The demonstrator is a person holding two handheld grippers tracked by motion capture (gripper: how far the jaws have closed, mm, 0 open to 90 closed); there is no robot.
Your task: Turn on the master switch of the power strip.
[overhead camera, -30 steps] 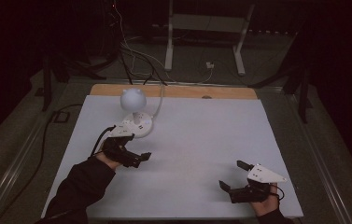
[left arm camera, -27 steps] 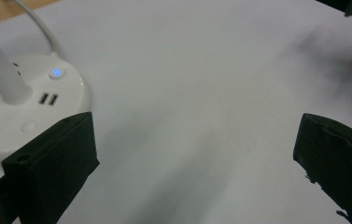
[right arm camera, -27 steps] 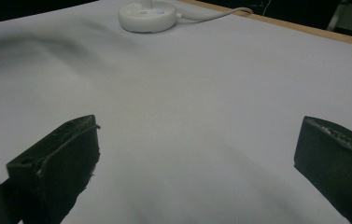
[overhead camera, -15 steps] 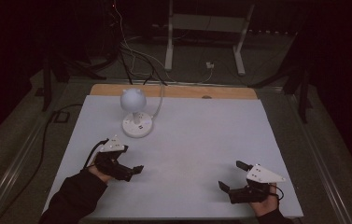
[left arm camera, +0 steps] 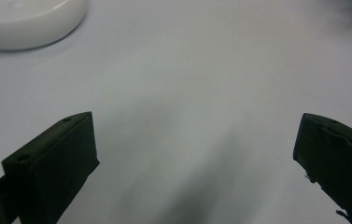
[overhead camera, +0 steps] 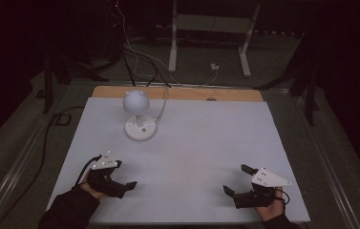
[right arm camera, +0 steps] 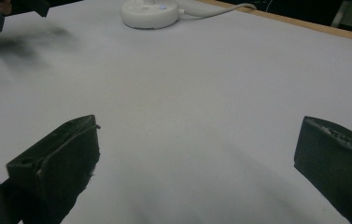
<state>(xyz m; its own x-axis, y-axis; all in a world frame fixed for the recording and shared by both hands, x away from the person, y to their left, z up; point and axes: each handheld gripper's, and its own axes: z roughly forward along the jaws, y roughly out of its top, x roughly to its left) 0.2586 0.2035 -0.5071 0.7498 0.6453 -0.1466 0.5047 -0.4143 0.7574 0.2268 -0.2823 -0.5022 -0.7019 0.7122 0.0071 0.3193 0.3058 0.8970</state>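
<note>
Both the left gripper (overhead camera: pixel 126 185) and right gripper (overhead camera: pixel 235 180) rest low, fingers spread wide, holding nothing.

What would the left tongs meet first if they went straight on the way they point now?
Probably nothing soon: the left tongs stand open, aimed across the bare white table cover. The lamp base lies off to the side of that line. Depth is hard to judge.

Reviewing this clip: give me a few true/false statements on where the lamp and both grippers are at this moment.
1. The left gripper grips the lamp. False: its jaws are open and apart from the lamp.
2. The right gripper is open with nothing between its jaws. True.
3. The lamp lies tipped on its side. False: it stands upright on its round base.
4. Both grippers are near the table's front edge. True.
</note>
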